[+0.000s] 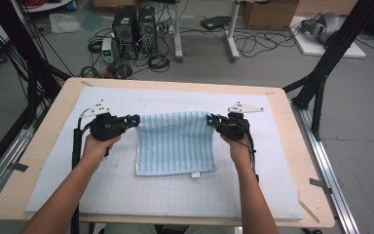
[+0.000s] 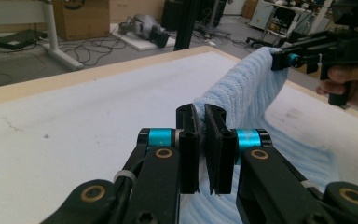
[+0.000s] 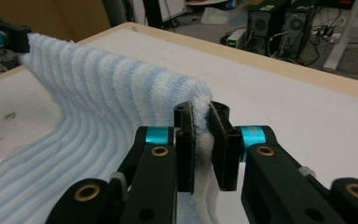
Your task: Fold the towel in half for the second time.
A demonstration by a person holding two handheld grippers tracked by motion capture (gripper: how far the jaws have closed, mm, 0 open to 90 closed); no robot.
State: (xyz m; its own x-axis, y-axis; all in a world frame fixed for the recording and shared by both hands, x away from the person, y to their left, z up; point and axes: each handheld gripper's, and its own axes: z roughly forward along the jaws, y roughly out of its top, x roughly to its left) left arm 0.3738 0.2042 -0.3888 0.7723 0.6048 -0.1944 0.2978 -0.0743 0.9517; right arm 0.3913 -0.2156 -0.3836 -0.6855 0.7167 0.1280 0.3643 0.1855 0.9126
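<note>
Wooden table with white gridded mat; pale blue striped terry towel lies mid-mat, far edge lifted. Left gripper jaws clamped on far-left corner, right gripper clamped on far-right corner. Risk: uneven pull slips a thin corner free, dropping towel crooked.
</note>
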